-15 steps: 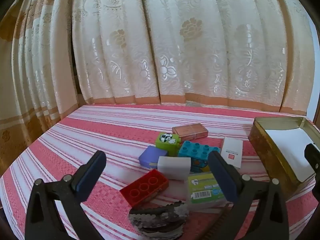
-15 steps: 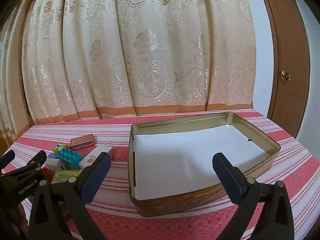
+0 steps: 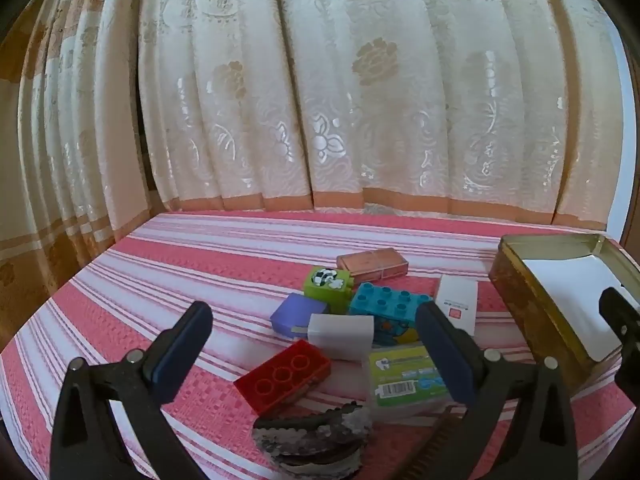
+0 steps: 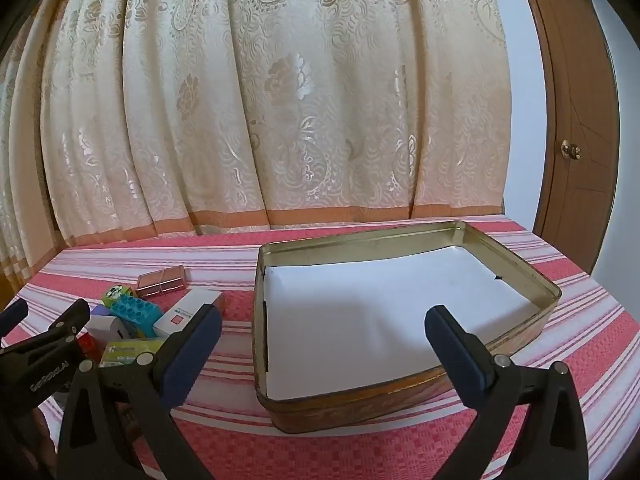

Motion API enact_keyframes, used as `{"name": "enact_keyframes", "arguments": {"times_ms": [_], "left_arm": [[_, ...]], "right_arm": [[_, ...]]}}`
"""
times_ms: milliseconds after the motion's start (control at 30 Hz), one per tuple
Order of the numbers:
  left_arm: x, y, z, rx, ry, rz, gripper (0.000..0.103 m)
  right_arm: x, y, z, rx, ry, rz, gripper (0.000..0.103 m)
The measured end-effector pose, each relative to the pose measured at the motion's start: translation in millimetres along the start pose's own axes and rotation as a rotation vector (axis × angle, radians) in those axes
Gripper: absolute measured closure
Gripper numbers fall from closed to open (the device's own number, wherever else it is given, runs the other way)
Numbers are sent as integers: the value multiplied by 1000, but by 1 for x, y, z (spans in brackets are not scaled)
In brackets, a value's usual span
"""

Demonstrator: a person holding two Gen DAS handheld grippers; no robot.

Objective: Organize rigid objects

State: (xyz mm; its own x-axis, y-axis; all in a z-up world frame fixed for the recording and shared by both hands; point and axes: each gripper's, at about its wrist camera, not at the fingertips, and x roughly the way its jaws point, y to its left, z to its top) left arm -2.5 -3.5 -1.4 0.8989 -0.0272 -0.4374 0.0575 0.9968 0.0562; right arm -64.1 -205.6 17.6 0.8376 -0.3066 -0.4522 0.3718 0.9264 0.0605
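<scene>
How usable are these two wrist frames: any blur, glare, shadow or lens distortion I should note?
Left wrist view: sharp, strong fisheye bending of the curtain and dark corners; the red brick is clear. Right wrist view: equally sharp, bright sheen on the curtain, a soft shadow across the white liner of the tin, the door curved by the lens.

Tablecloth point(image 3: 160, 280) was pink-red with white stripes. Curtain point(image 3: 320, 100) was cream, floral pattern, orange hem band. Tin point(image 4: 400, 408) was gold, white paper lining. Bricks: red point(image 3: 282, 374), teal point(image 3: 390, 304), green with football picture point(image 3: 328, 284).
</scene>
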Motion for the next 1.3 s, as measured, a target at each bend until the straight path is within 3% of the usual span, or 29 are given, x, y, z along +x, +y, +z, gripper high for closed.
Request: {"name": "enact_keyframes", "arguments": {"times_ms": [1300], "left_arm": [[-2,-8,-1,36,3,-37,0]], "right_arm": [[10,-18,1,90,60,-6,0]]}}
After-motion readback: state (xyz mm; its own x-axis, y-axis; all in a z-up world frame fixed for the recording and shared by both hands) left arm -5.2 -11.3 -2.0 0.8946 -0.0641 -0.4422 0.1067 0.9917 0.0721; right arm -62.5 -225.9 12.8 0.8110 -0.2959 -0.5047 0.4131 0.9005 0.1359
